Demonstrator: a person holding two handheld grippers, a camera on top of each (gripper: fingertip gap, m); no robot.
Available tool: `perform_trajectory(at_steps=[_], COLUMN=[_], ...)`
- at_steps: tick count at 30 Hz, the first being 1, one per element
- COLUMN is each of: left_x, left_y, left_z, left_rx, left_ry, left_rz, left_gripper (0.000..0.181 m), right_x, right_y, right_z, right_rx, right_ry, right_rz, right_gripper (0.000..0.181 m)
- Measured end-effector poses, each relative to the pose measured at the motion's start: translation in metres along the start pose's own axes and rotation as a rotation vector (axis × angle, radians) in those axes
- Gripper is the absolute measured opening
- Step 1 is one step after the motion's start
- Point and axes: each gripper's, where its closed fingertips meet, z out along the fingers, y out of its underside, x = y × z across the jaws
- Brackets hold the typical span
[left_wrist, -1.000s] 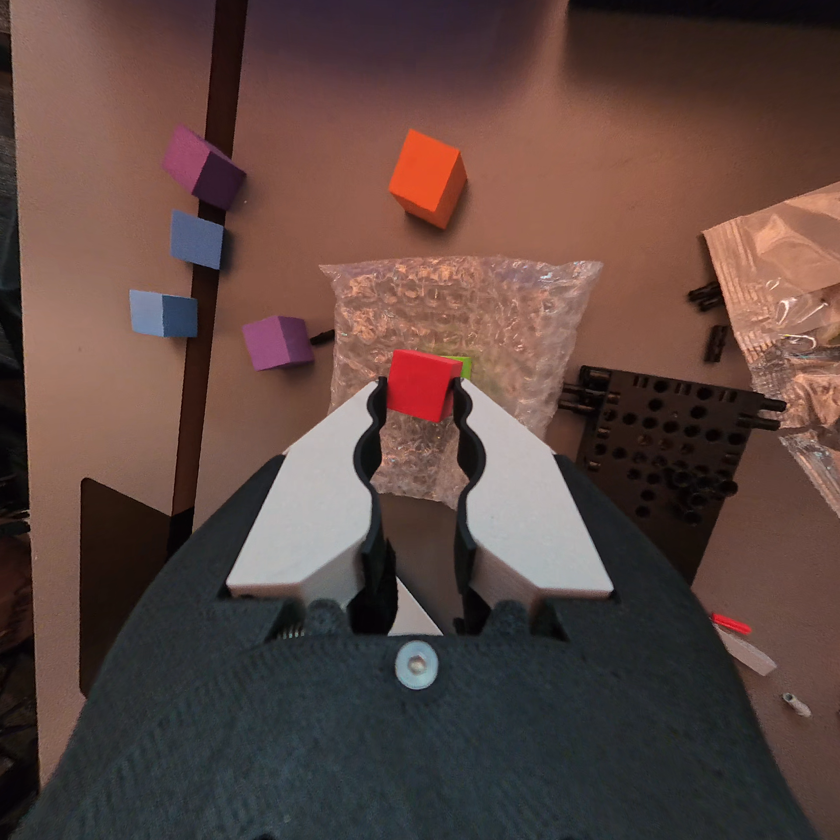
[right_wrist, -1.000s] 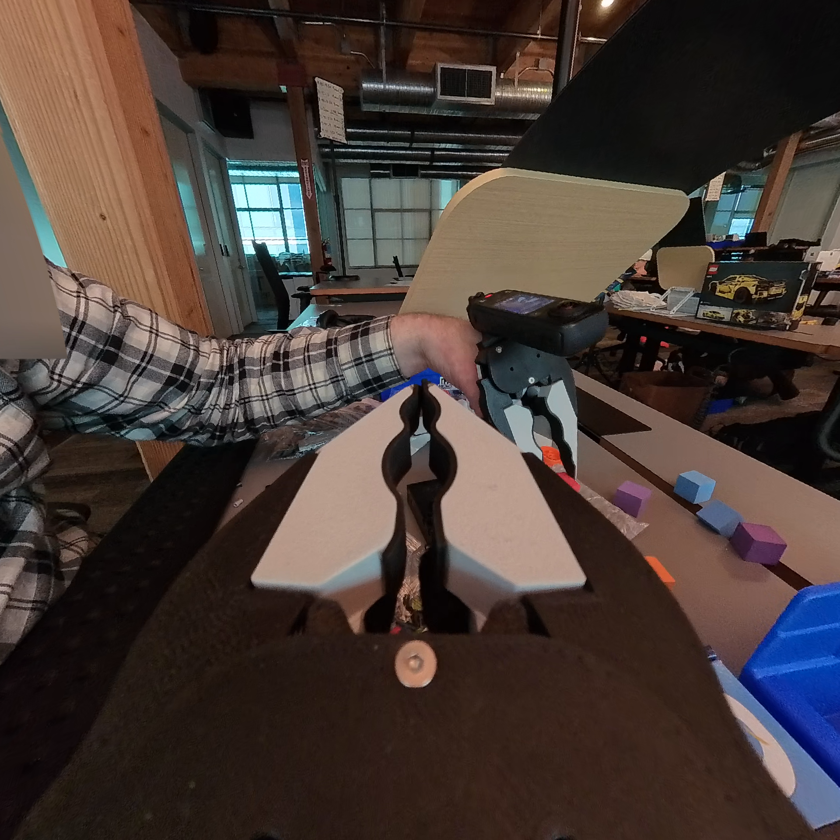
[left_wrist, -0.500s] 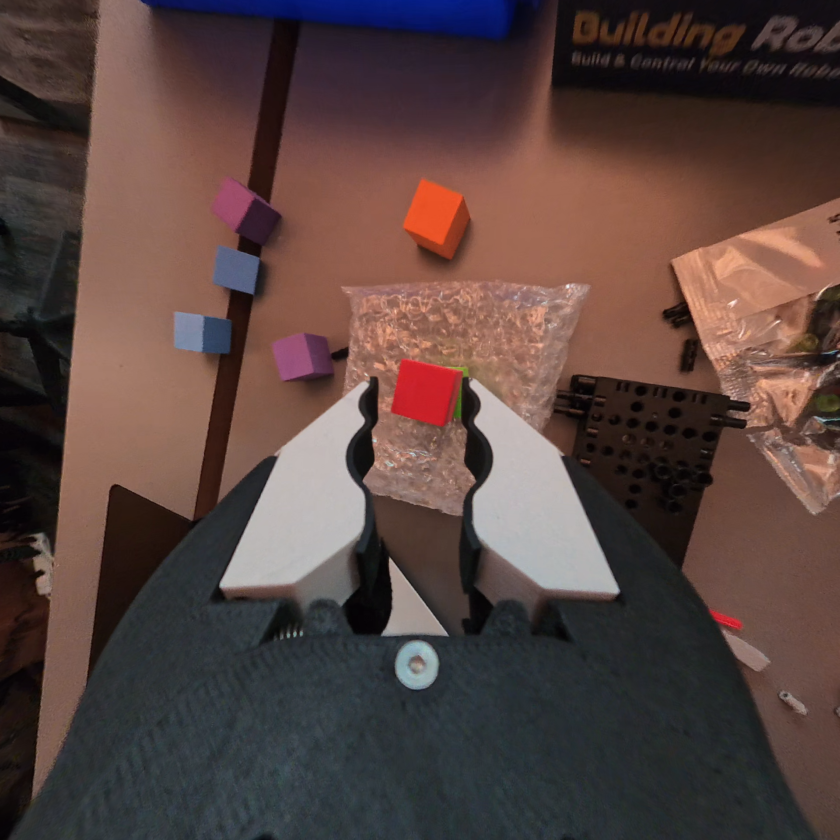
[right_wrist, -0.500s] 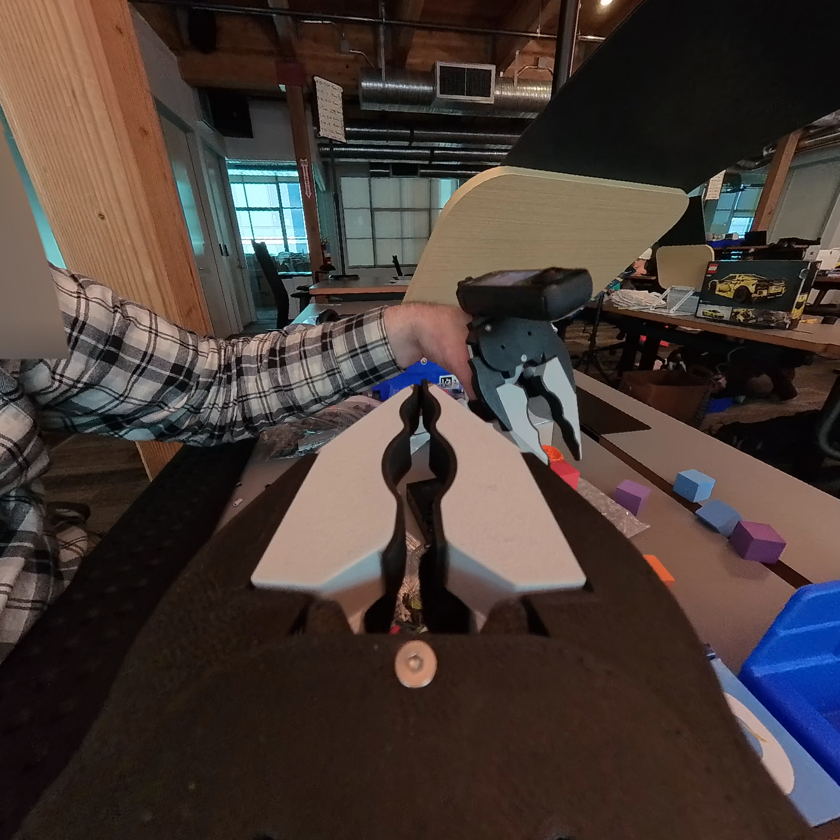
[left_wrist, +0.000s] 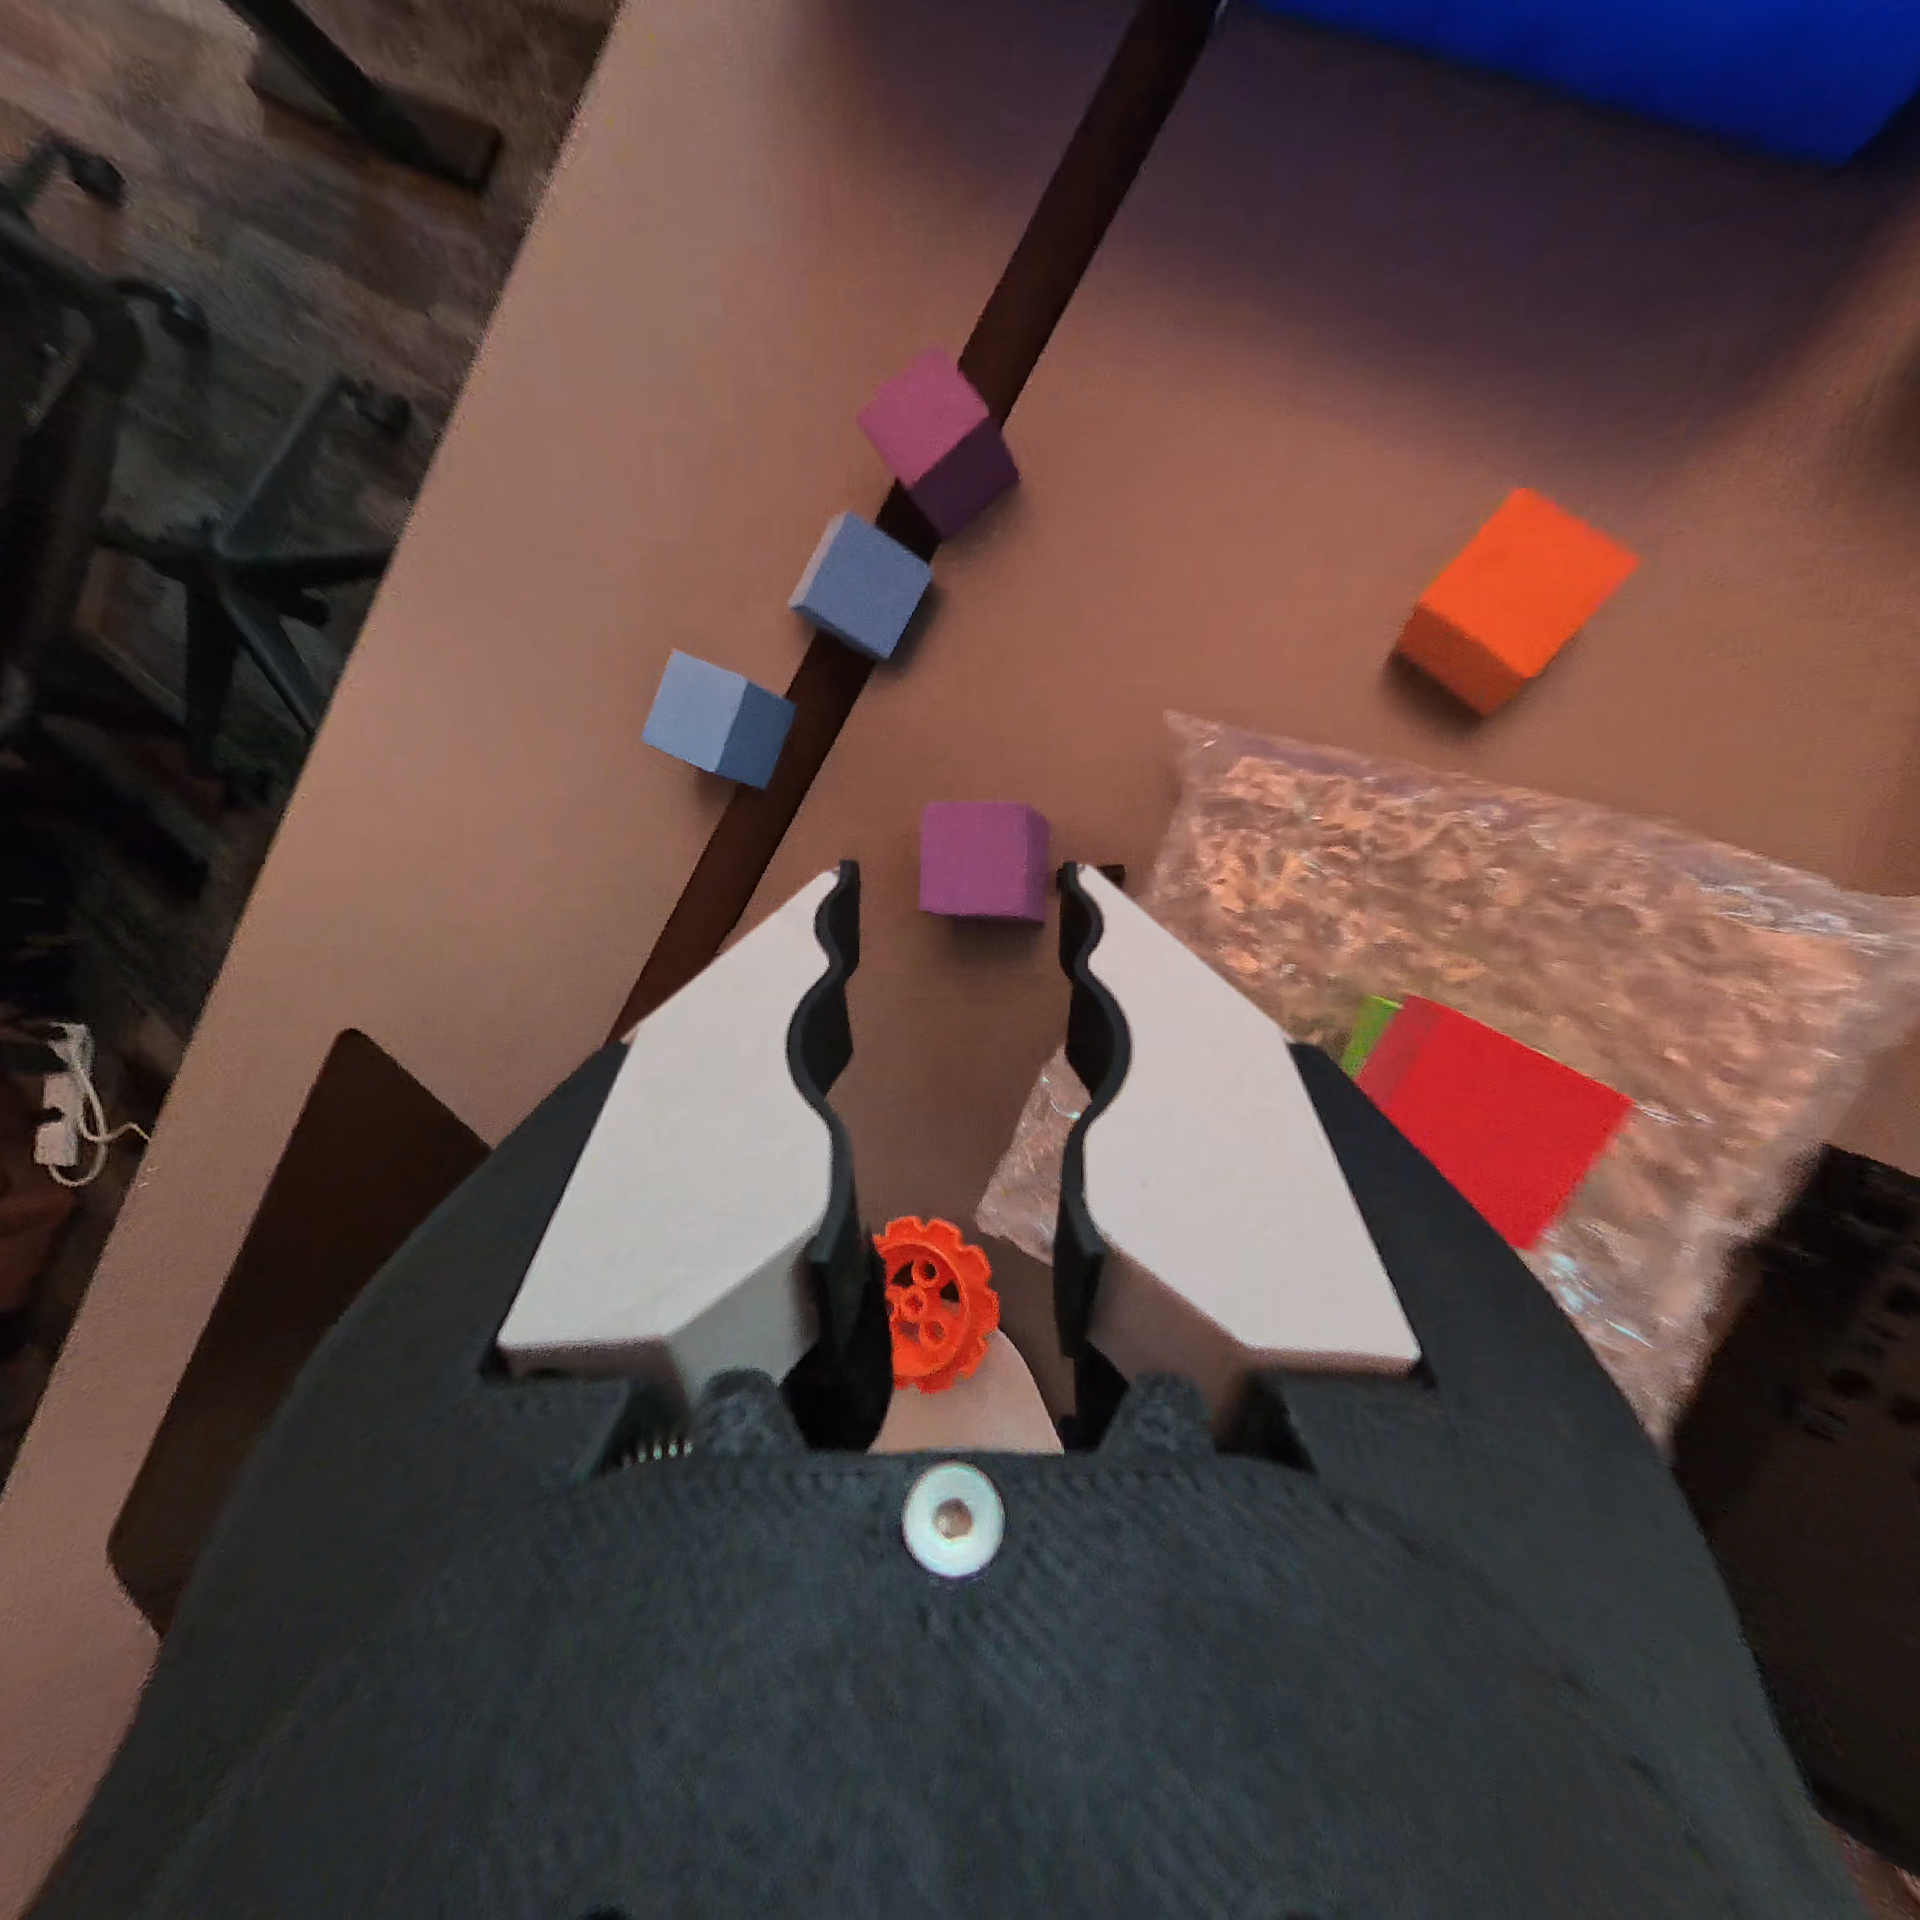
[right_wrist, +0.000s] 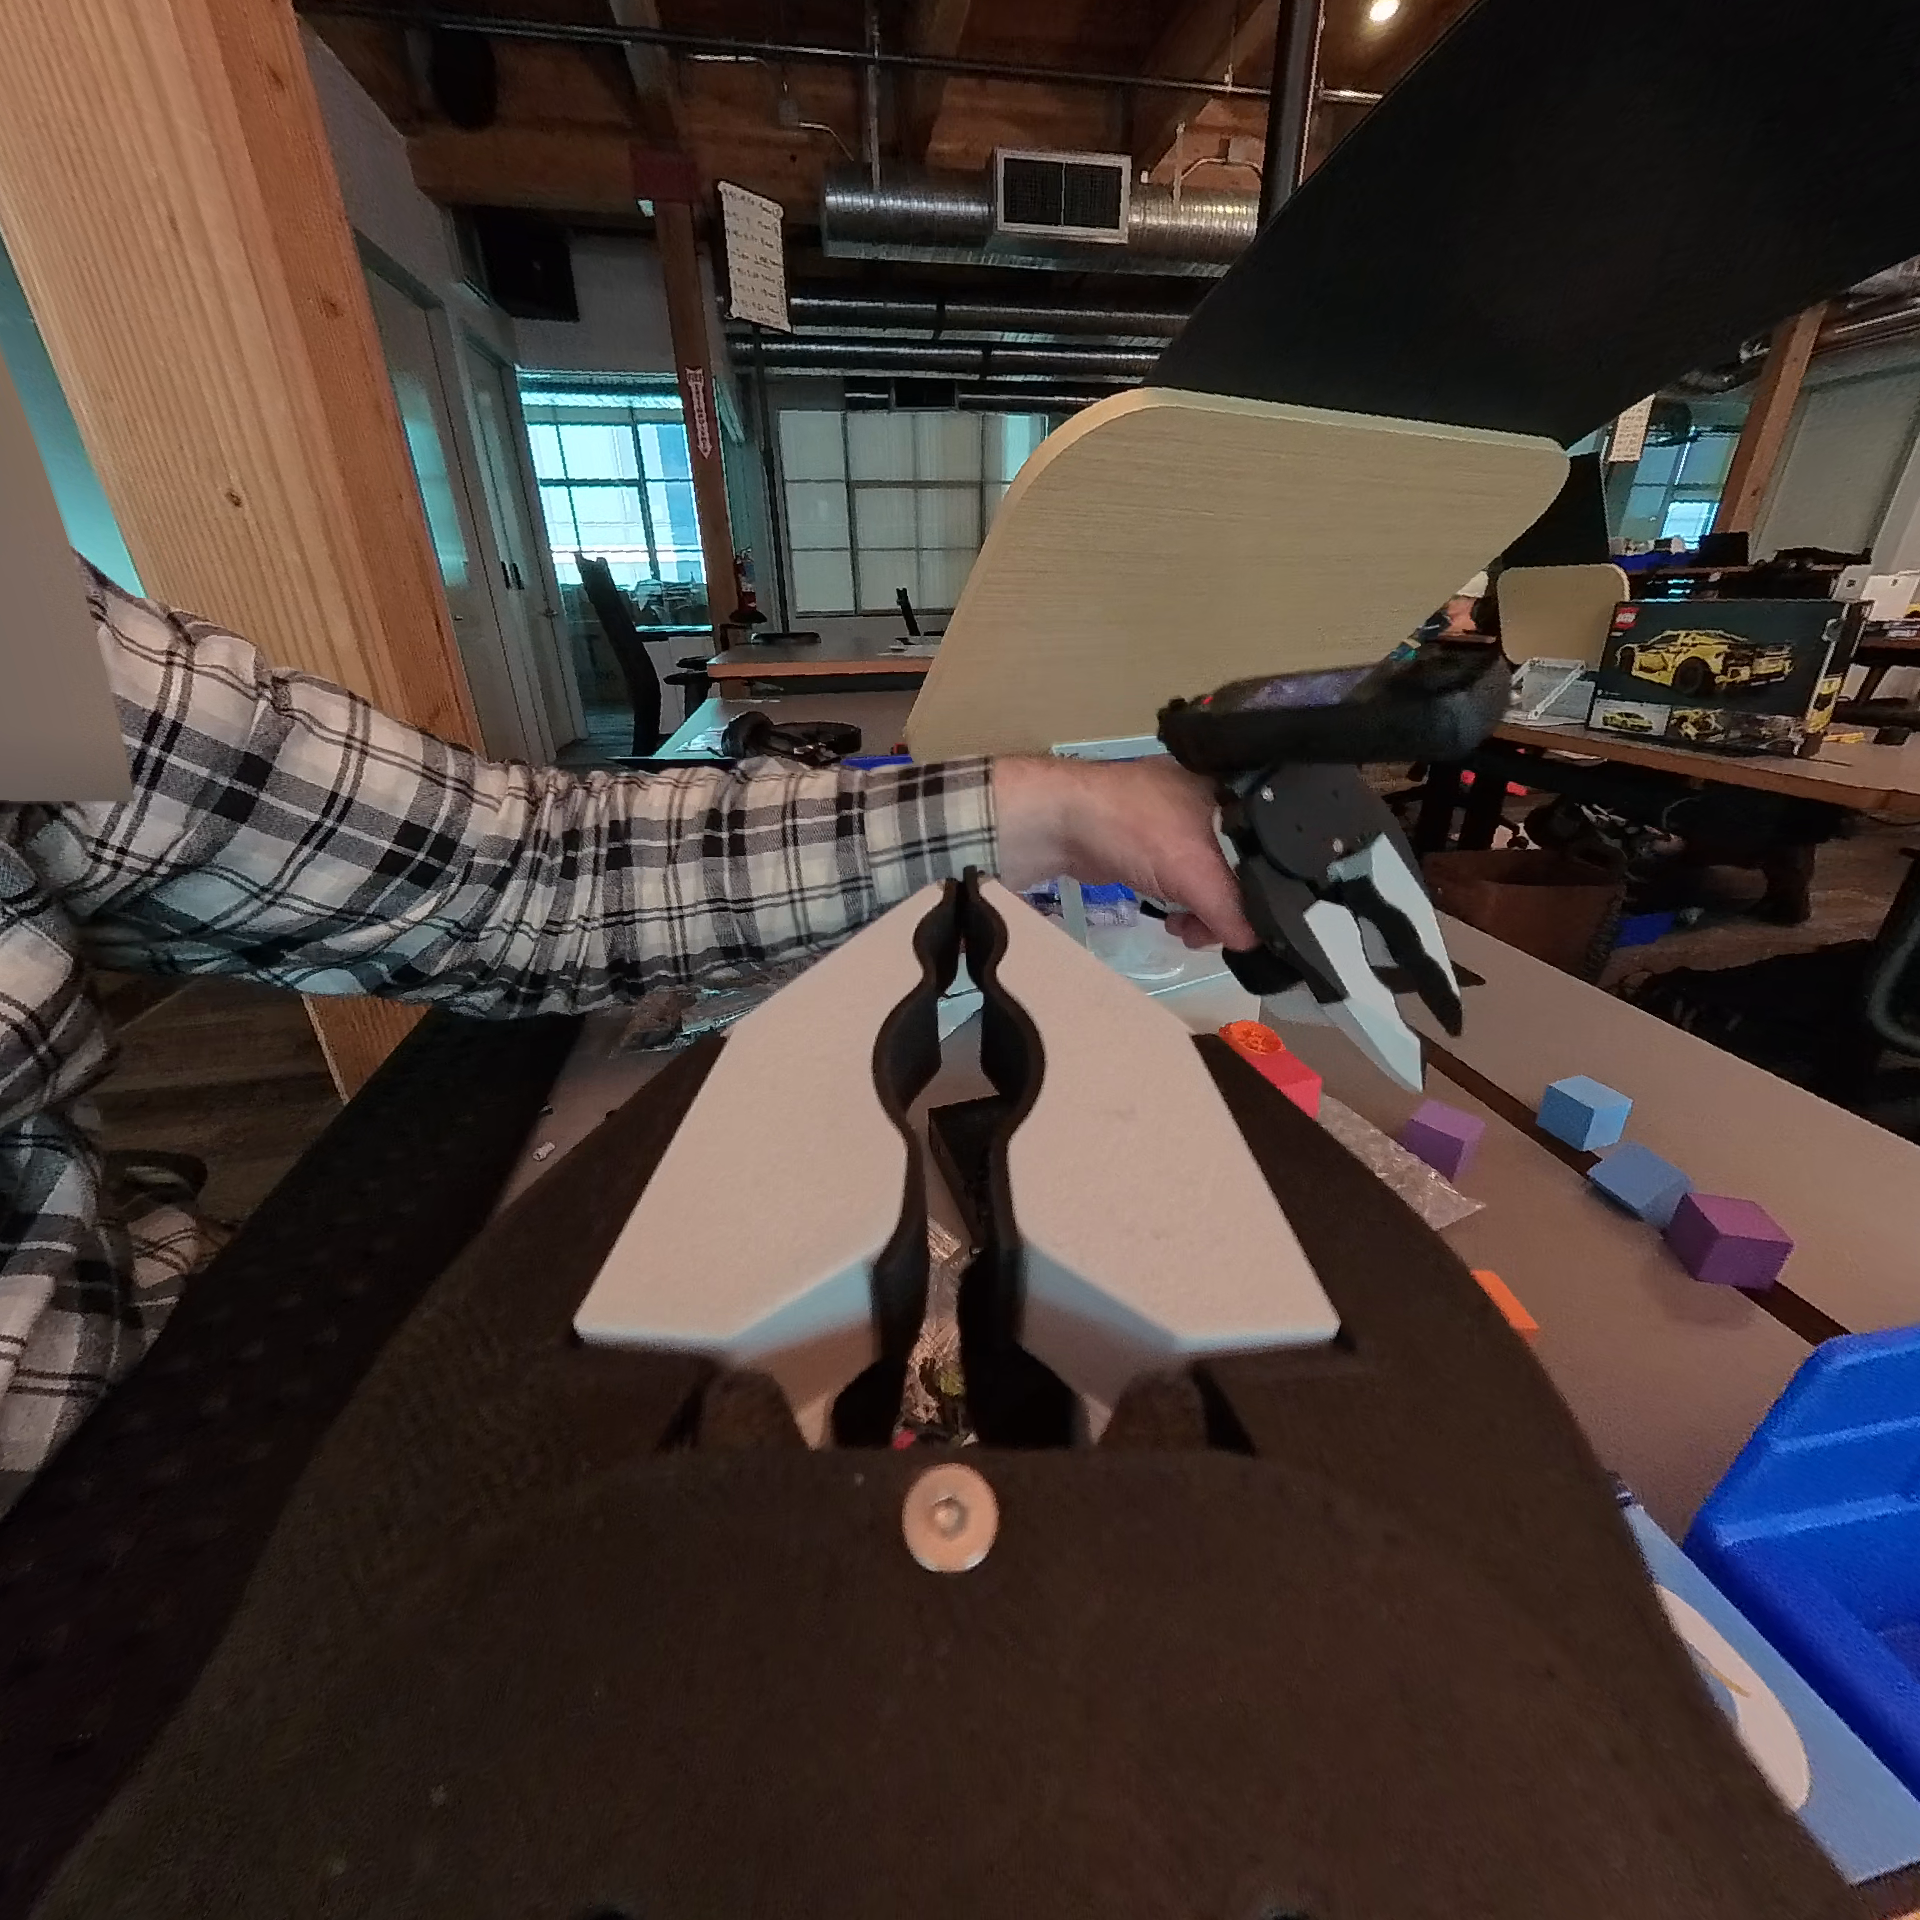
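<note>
Jaws apart on the left gripper (left_wrist: 956, 883), empty above the bench (left_wrist: 436, 831); jaws of the right gripper (right_wrist: 961, 883) pressed together, holding nothing.

Nearest the left tips lies a purple cube (left_wrist: 982, 857), just beyond them and apart from both. Past it, along a dark strip (left_wrist: 1049, 281) near the bench's left edge, sit two blue cubes (left_wrist: 717, 717) and a darker purple cube (left_wrist: 940, 442). An orange cube (left_wrist: 1512, 597) lies well to the right. Beside the right finger a bubble-wrap bag (left_wrist: 1558, 935) carries a red cube (left_wrist: 1486, 1117), seemingly resting on a green piece (left_wrist: 1371, 1023), though blur hides the join. An orange gear (left_wrist: 935, 1304) shows between the fingers' roots. A plaid-sleeved hand (right_wrist: 1122, 842) holds the left gripper.
</note>
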Motion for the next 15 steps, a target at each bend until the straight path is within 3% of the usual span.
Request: perform_trajectory(at_steps=[4, 8, 11, 15], left_x=[0.001, 0.004, 0.0, 0.012], left_y=[0.011, 0.01, -0.002, -0.022], left_z=[0.024, 0.029, 0.013, -0.032], left_rx=[-0.05, -0.042, 0.014, 0.084], left_ry=[0.055, 0.075, 0.041, -0.022], left_rz=[-0.013, -0.013, -0.022, 0.024], left_gripper=[0.033, 0.023, 0.023, 0.023], right_x=[0.0, 0.0, 0.001, 0.002], right_y=[-0.002, -0.003, -0.003, -0.002], right_z=[-0.001, -0.002, -0.003, -0.003], right_rx=[0.006, 0.01, 0.011, 0.008], right_ry=[0.0, 0.0, 0.003, 0.004], right_rz=[0.0, 0.0, 0.0, 0.005], right_gripper=[0.0, 0.0, 0.0, 0.0])
